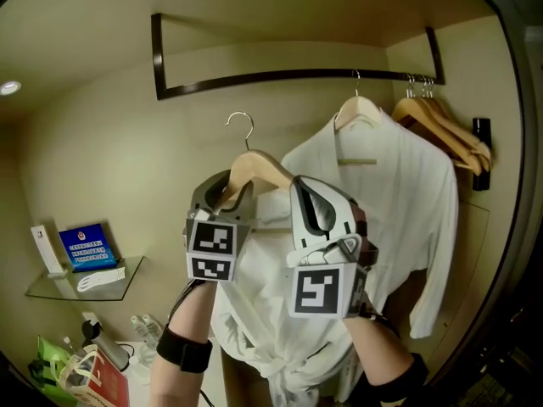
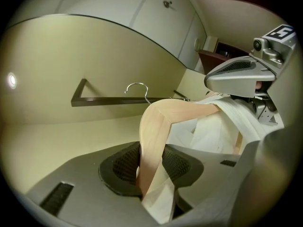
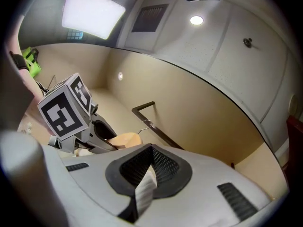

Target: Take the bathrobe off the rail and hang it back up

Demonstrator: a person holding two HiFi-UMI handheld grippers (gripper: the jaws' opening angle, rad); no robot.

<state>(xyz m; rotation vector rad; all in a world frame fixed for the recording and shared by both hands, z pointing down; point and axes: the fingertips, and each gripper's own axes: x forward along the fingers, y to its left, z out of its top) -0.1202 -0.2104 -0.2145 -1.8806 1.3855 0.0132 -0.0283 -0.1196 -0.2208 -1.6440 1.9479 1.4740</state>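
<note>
A white bathrobe [image 1: 259,312] hangs from a wooden hanger [image 1: 259,166] that both grippers hold up below the dark rail [image 1: 288,76]; its metal hook [image 1: 242,125] is free in the air. My left gripper [image 1: 227,193] is shut on the hanger's left arm [image 2: 154,136], with a fold of robe under the wood. My right gripper [image 1: 319,200] is shut on a strip of the robe's fabric [image 3: 144,189] at the right shoulder. The left gripper view shows the rail [image 2: 118,100] beyond the hook [image 2: 137,86].
A second white bathrobe [image 1: 407,193] hangs on the rail at the right, with empty wooden hangers [image 1: 450,134] beside it by the wall. Low at the left are a glass shelf [image 1: 85,288] with a blue sign [image 1: 87,246] and a green bag [image 1: 51,359].
</note>
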